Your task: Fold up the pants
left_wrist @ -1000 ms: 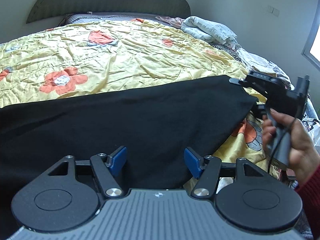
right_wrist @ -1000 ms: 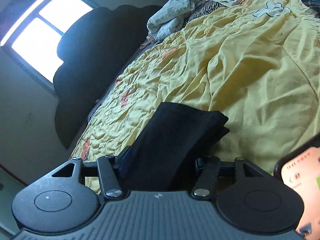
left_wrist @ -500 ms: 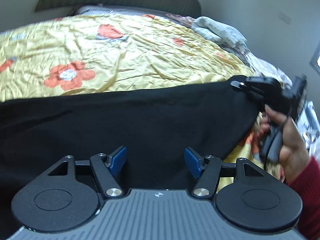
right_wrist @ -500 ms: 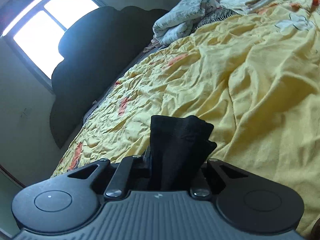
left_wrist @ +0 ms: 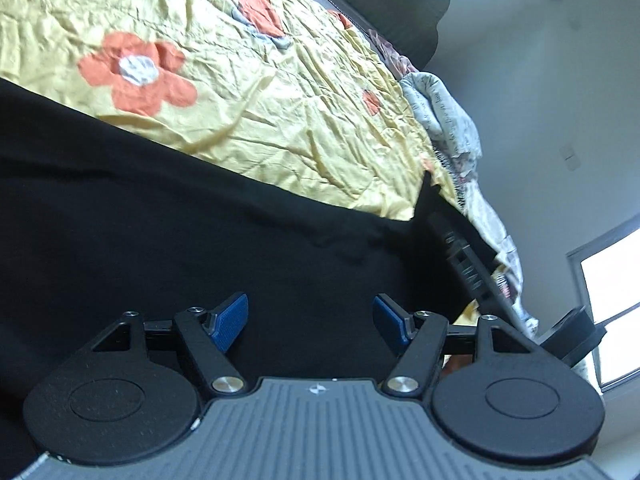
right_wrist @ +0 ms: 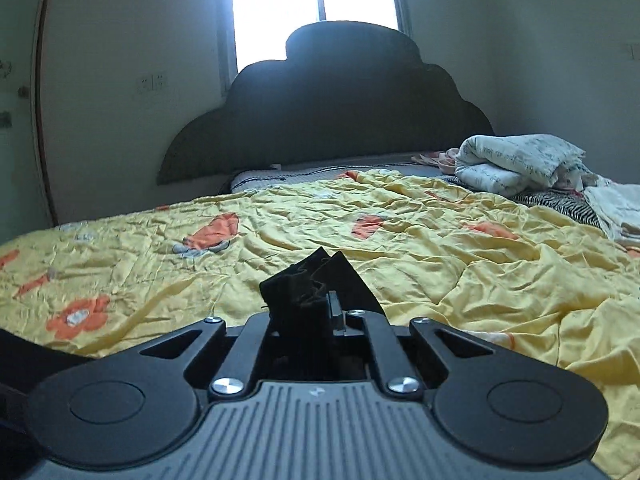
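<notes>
Item: black pants (left_wrist: 168, 216), spread across the bed (left_wrist: 256, 92) at 9 o'clock; right gripper (right_wrist: 316, 300) jaws clenched on one corner to carry a fold, left gripper (left_wrist: 310, 320) jaws released above the cloth.

Daylight is pouring in through a blown-out window (right_wrist: 316, 4) above the dark headboard (right_wrist: 332, 108) in the right wrist view, leaving the walls dim and greenish, and the same glare is burning out the window (left_wrist: 612, 312) at the right edge of the left wrist view. The yellow bedspread (left_wrist: 248, 92) is smearing with motion blur there, while the black pants (left_wrist: 200, 248) are swallowing all detail. Both fisheye lenses are bending straight lines and darkening the corners.
</notes>
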